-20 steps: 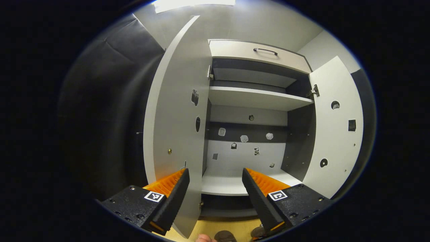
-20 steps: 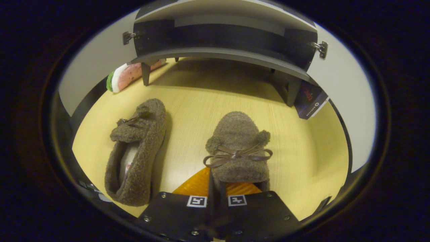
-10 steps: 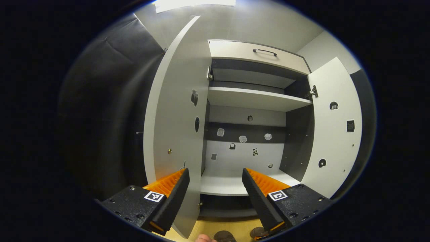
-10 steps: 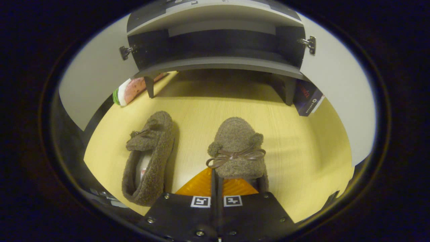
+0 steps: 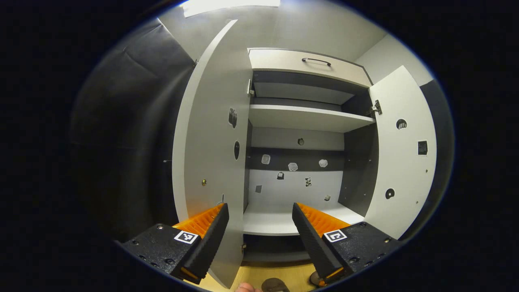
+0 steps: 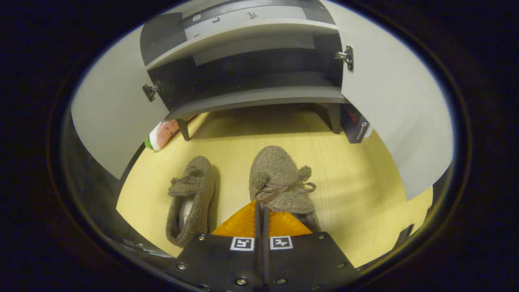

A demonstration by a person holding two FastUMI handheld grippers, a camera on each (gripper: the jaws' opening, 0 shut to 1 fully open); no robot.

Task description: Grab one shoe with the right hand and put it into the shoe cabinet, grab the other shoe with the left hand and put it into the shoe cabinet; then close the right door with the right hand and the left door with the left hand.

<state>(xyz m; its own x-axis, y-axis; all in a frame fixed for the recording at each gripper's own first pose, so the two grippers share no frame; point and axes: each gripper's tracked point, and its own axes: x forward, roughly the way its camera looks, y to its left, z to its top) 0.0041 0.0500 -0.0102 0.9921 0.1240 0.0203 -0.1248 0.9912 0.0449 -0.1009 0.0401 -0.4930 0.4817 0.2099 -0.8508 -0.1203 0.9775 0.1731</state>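
Right gripper [image 6: 260,211] sits low and centre in the right gripper view, fingers pressed together on the heel rim of a fuzzy brown shoe [image 6: 279,180], the one with the bow, its toe pointing up the frame toward the shoe cabinet [image 6: 247,97]. The other shoe [image 6: 192,200] lies on its side just to the left on the pale wood floor [image 6: 357,194], apart from the first. Over in the left gripper view, the left gripper [image 5: 259,213] is spread wide at the bottom of the frame, gripping nothing. Both doors stand open: the left door [image 5: 211,154] fills the centre-left, the right door [image 5: 401,154] sits at the right edge. A bare lower shelf [image 5: 275,223] lies between the fingers, an upper shelf [image 5: 304,117] above it.
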